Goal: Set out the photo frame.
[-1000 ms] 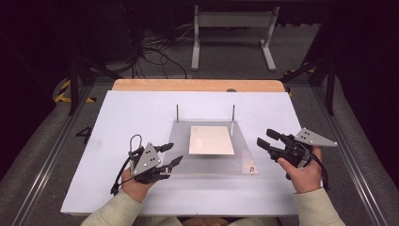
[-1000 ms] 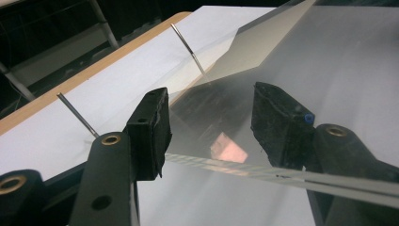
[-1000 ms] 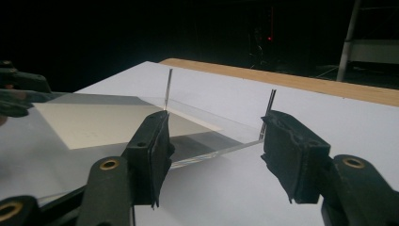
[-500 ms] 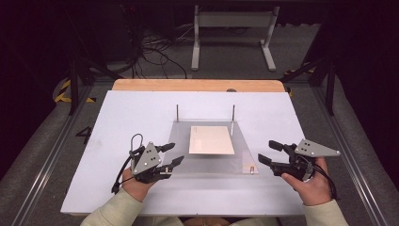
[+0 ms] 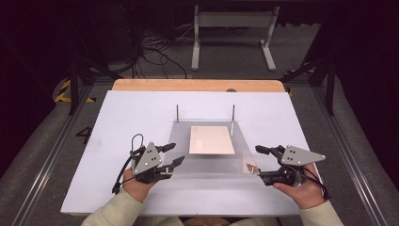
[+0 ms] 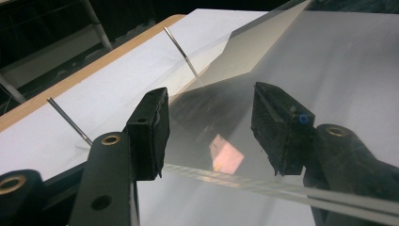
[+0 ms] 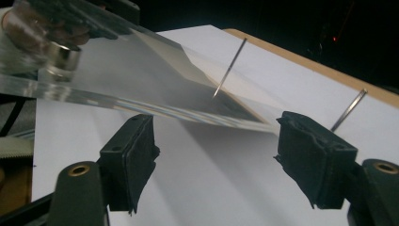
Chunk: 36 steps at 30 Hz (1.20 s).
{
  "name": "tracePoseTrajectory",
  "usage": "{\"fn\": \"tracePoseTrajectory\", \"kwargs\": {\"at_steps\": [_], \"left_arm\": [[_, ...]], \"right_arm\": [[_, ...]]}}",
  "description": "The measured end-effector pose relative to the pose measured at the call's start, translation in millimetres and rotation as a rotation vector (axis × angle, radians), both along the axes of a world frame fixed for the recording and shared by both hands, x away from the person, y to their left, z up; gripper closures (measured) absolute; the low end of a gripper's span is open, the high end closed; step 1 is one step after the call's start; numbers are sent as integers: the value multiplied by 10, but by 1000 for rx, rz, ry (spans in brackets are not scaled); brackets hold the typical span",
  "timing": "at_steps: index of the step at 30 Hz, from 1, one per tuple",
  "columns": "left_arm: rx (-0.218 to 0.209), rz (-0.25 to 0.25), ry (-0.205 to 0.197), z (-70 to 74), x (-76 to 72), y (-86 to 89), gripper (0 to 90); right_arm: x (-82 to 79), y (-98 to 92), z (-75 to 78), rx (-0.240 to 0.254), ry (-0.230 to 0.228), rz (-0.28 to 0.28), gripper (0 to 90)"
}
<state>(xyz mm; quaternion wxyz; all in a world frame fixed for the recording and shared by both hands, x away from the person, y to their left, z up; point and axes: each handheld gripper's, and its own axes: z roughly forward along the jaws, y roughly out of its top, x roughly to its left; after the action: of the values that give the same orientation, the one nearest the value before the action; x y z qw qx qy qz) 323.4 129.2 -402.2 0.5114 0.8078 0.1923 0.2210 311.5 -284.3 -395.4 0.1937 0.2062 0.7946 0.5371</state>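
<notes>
A clear acrylic plate (image 5: 207, 162) lies in the middle of the white board, with a cream sheet (image 5: 211, 140) on it. Two thin metal pins (image 5: 177, 113) stand at its far corners. My left gripper (image 5: 175, 153) is open at the plate's left edge. In the left gripper view its gripper (image 6: 209, 132) has the plate's edge (image 6: 282, 188) running between the jaws. My right gripper (image 5: 259, 162) is open at the plate's near right corner, beside a small brown piece (image 5: 251, 167). The right gripper view has its gripper (image 7: 214, 160) just below the plate's edge (image 7: 117, 101).
The white board (image 5: 117, 122) rests on a wooden table whose edge (image 5: 197, 85) shows at the back. Cables and a metal stand (image 5: 230, 33) sit on the floor beyond. A small metal disc (image 7: 61, 59) sits on the plate's corner in the right gripper view.
My right gripper has come down and back toward the person, to the plate's near right corner. The left gripper has barely moved.
</notes>
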Motion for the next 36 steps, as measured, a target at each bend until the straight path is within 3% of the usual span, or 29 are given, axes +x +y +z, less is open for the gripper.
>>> {"fn": "tracePoseTrajectory", "kwargs": {"at_steps": [3, 15, 18, 24, 28, 36], "left_arm": [[2, 0, 2, 2, -1, 0, 463], [2, 0, -1, 2, -1, -6, 464], [2, 1, -1, 2, -2, -5, 465], [0, 1, -4, -1, -7, -8, 469], [-5, -1, -2, 6, -3, -7, 476], [4, 11, 1, 52, -4, -17, 492]], "right_arm": [[-3, 58, 16, -7, -38, 7, 271], [90, 235, 42, -4, -108, 87, 300], [126, 275, 24, -11, -114, 95, 330], [196, 350, -38, 6, -66, 112, 378], [203, 349, -47, 20, -87, 120, 491], [229, 340, -2, 5, -100, 126, 528]]}}
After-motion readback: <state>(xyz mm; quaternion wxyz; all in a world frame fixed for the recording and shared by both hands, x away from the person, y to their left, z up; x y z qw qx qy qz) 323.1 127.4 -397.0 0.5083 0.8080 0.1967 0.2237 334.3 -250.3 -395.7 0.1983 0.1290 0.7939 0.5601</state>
